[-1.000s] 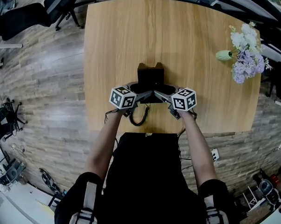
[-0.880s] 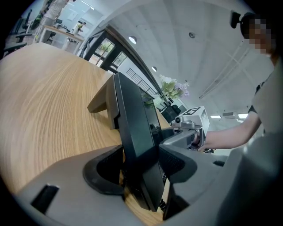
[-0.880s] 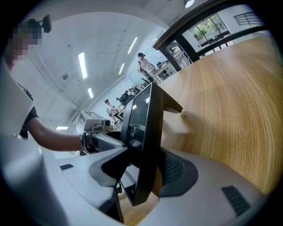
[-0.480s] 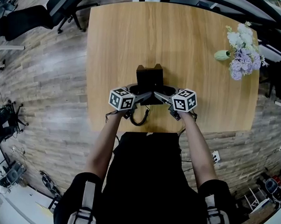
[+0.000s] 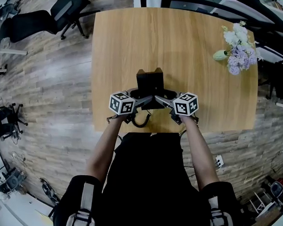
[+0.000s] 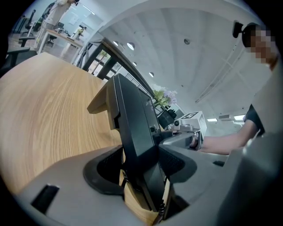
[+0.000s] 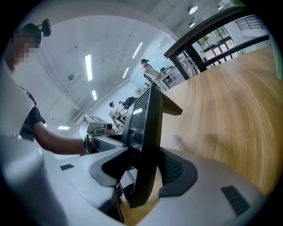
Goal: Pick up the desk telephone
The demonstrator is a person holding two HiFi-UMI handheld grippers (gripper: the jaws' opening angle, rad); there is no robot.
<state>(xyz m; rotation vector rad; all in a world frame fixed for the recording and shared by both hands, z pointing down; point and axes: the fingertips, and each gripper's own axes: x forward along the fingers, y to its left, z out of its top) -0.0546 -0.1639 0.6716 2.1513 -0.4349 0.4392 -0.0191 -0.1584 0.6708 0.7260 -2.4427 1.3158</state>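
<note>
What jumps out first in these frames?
The black telephone near the front edge of the table, clamped from both sides: left gripper and right gripper are each shut on it. Then the flowers at the far right corner.

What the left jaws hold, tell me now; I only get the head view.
Observer: The left gripper is shut on the phone, clamping it from both faces.
Operator: Now report the right one.
Observer: The right gripper is shut on the phone's opposite edge.
Operator: Check past the table.
Observer: A person stands far beyond the table.
</note>
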